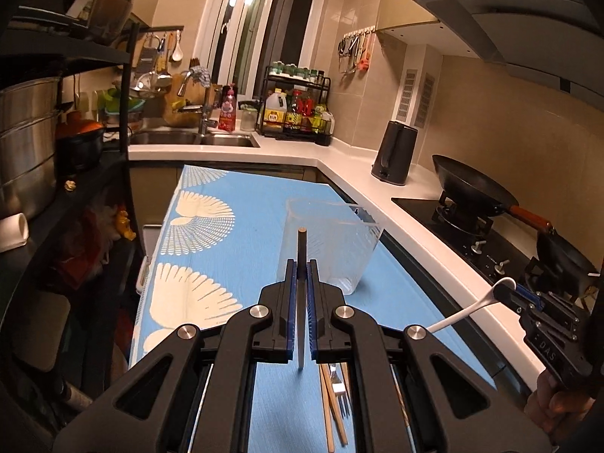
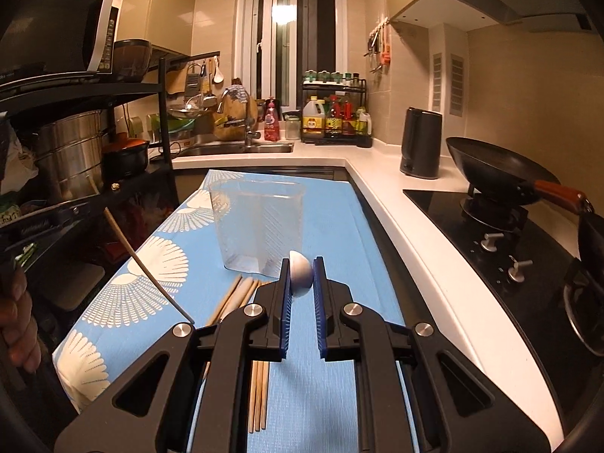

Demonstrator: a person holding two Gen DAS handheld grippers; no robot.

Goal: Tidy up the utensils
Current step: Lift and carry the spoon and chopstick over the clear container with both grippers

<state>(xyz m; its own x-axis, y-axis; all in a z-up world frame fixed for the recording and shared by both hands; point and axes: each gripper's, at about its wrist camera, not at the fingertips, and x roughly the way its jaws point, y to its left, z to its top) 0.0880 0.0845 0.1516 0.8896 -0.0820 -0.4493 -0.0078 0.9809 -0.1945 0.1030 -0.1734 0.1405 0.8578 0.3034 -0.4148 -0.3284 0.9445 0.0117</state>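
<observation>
Clear ribbed plastic cup stands upright on the blue fan-print mat, empty as far as visible, likely the drop target. Left gripper is clamped on a thin wooden chopstick; right gripper pinches a white plastic spoon by its bowl, both raised short of the cup. Loose wooden chopsticks and a metal fork lie on the mat nearer the camera, apparently awaiting sorting.

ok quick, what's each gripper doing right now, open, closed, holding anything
Left gripper: closed on a chopstick.
Right gripper: closed on a white spoon, gripped at the bowl end.
</observation>
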